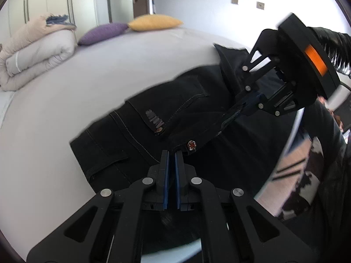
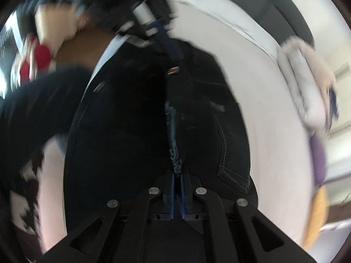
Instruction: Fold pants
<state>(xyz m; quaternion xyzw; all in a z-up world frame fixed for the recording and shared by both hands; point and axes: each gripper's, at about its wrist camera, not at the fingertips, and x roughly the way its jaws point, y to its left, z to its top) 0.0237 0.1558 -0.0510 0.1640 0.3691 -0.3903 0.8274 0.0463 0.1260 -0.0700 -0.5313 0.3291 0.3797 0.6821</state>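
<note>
Pants (image 1: pixel 175 114), black denim, bunched mid-frame on pale bed (image 1: pixel 87 83), waistband lifted. Left gripper (image 1: pixel 172 153) at lower centre, jaws clamped on waistband edge by a metal button (image 1: pixel 191 144). Right gripper (image 1: pixel 239 111) at upper right, jaws pinched on the waistband too. Folded duvet (image 1: pixel 37 54), purple pillow (image 1: pixel 103 32), yellow pillow (image 1: pixel 154 22) upper left. Right wrist view blurred.

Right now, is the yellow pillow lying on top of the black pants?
No, the yellow pillow sits far back on the bed, apart from the pants.
</note>
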